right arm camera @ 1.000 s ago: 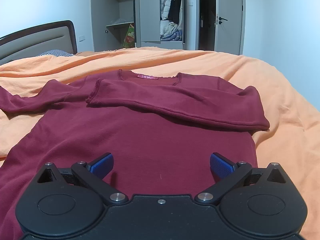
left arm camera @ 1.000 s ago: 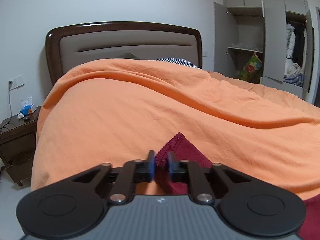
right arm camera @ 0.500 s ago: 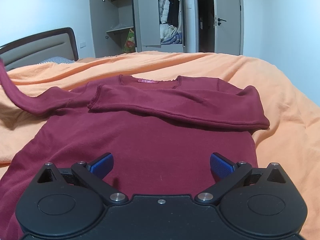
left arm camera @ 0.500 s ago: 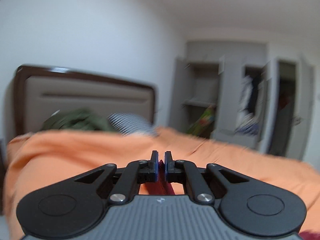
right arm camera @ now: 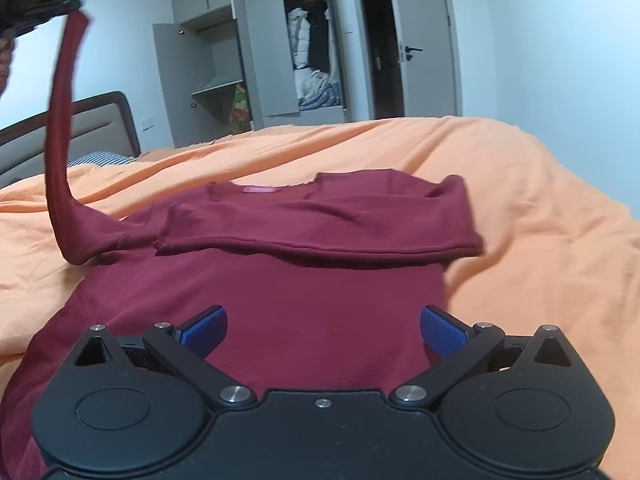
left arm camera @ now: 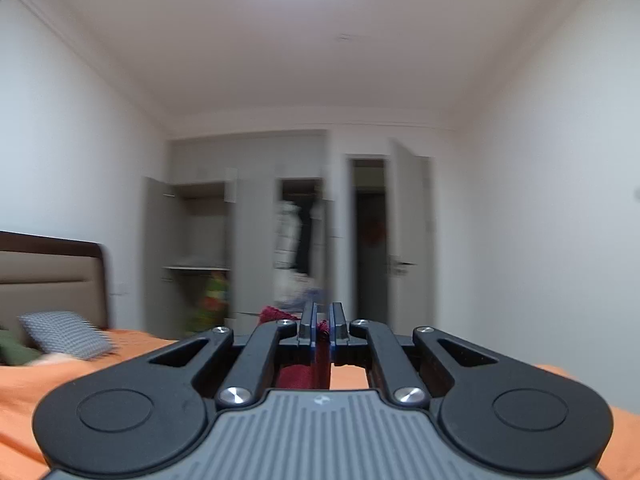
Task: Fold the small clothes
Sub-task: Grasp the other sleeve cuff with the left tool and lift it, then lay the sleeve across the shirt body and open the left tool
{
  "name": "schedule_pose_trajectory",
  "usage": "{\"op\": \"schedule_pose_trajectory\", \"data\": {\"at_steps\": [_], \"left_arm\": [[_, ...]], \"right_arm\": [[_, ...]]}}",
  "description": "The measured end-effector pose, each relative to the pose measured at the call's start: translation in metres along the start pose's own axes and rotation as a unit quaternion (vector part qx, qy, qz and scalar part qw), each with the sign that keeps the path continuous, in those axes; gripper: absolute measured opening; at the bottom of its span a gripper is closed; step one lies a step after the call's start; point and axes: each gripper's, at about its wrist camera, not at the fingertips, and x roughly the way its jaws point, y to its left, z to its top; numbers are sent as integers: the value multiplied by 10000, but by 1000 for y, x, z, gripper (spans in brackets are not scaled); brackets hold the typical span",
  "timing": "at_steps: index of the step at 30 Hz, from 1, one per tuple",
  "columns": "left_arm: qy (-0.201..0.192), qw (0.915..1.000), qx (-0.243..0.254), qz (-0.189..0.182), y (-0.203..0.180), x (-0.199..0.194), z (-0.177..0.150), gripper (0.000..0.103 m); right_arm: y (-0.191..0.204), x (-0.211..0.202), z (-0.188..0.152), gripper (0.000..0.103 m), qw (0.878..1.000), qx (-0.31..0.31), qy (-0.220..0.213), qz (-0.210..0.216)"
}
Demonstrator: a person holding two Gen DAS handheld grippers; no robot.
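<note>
A dark red long-sleeved top [right arm camera: 280,300] lies flat on the orange bedspread [right arm camera: 540,220]. Its right sleeve [right arm camera: 320,228] is folded across the chest. Its left sleeve [right arm camera: 64,128] rises steeply to the upper left, where my left gripper [right arm camera: 40,4] holds its cuff high in the air. In the left wrist view my left gripper [left arm camera: 322,326] is shut on the red cuff [left arm camera: 322,325], aimed at the room above the bed. My right gripper [right arm camera: 322,330] hovers open over the top's lower body, nothing between its blue pads [right arm camera: 442,330].
An open wardrobe [right arm camera: 256,64] with hanging clothes stands beyond the bed, beside an open door [right arm camera: 424,40]. The headboard [right arm camera: 104,120] and a checked pillow [left arm camera: 64,334] are at the left. Orange bedspread spreads wide to the right of the top.
My left gripper has lifted the left sleeve from the bed high into the air and swung right, tilting up toward the wardrobe. The right gripper has stayed open over the top, creeping slightly forward.
</note>
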Motion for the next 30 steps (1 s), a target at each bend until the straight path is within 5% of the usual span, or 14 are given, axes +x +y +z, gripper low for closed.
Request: {"op": "schedule_pose_trajectory", "data": {"at_steps": [11,18,23,26,28,30], "left_arm": [[926,9822,277,-1609,-156,43,-111,5],[1663,9687,135,-1838,-193,55,-191,5],[2165,9531,-39,-2114,-196,53,-217,7],[2298,9490,-120,-2157,-190,51,-221,28],[2288,9506,-167,-2092,-180,45,-224,74],[2195,9535,-294,-2046,-170,34,-221,80]], "right_arm": [[-48,-28,-12,102,9983,252,-24,-530],[-68,-38,-24,102,9960,463,85,-760],[-72,-39,-30,102,9948,592,131,-822],[-69,-39,-32,102,9943,622,135,-853],[-68,-37,-31,102,9944,620,137,-850],[-66,-37,-31,102,9946,591,150,-840]]}}
